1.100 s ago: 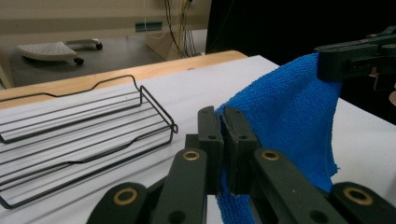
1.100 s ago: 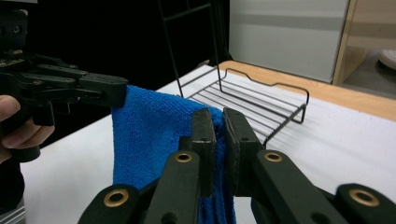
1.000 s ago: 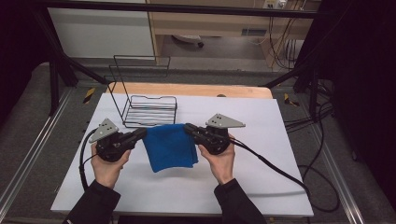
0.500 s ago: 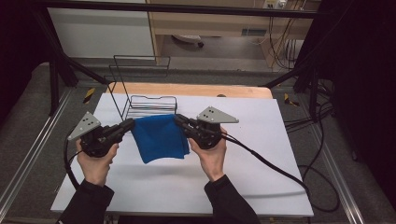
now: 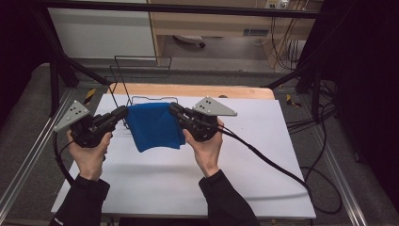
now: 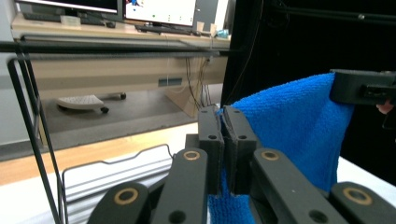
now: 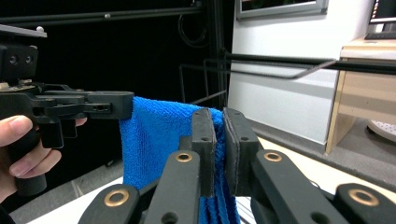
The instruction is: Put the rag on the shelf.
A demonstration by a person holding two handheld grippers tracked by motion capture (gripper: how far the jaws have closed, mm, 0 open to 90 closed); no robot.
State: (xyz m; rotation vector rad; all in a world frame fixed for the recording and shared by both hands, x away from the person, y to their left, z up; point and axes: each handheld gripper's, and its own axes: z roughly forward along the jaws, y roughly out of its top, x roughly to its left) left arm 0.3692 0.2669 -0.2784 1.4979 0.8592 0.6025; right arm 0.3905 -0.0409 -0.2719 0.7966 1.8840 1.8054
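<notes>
A folded blue towel (image 5: 154,126) hangs in the air between the two grippers, above the white table (image 5: 254,155). My left gripper (image 5: 123,112) is shut on the towel's left top corner, and my right gripper (image 5: 173,109) is shut on its right top corner. In the left gripper view the towel (image 6: 299,126) droops to the right of the pinching jaws, with the other gripper's jaw (image 6: 362,87) on its far corner. In the right gripper view the towel (image 7: 156,140) hangs left of the jaws, and the other gripper (image 7: 70,106) holds its far end.
A black wire basket (image 5: 141,77) stands at the back of the table, just behind the towel. A wooden board (image 5: 226,91) lies along the table's far edge. Cables trail off to the right.
Both hands have risen and carried the towel up and toward the back of the table, closer to the wire basket. The towel now hangs off the surface.
</notes>
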